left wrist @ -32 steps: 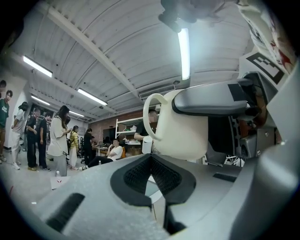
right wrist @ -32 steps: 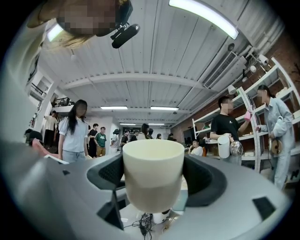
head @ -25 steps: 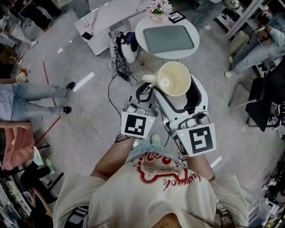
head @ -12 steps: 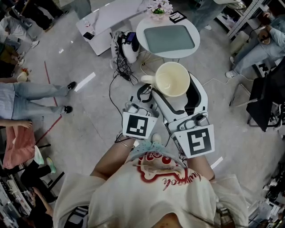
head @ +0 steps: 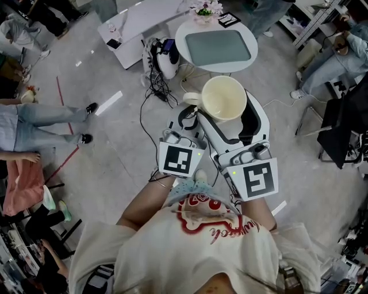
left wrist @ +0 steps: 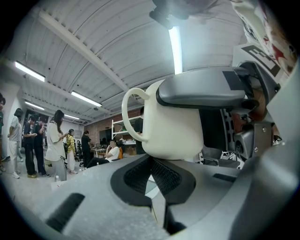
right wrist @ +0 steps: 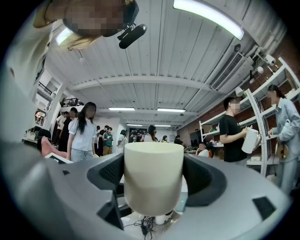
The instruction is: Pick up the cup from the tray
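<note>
- Jaws first: those of the right gripper (right wrist: 153,183) stand apart by the width of the cream cup (right wrist: 153,161) and close on it from both sides; we see a dark pad (right wrist: 108,172) against the cup's wall on the left and its twin on the right.
- Jaws of the left gripper (left wrist: 152,168) are brought together; their ribbed pads (left wrist: 140,176) meet with only a thin slit between, and we find nothing in them.
- From the left gripper view we see the cup just beyond that gripper's tips, its handle (left wrist: 131,115) off to the left; whether the tips touch the cup's base we cannot tell; one jaw of the right gripper crosses the cup's upper part.
- In the head view the cup's mouth faces up toward us; its handle points to the person's left, close by the left gripper's tips.
- We see the cup held in the air over the grey floor (head: 115,149), clear of the grey tray (head: 217,47); the tray lies on a round white table (head: 180,41) farther from the person, well apart from the cup.
- Flowers (head: 205,10) stand at the table's far edge; a white device (head: 164,57) sits on the floor just left of the table, with black cables (head: 155,92) trailing from it.
</note>
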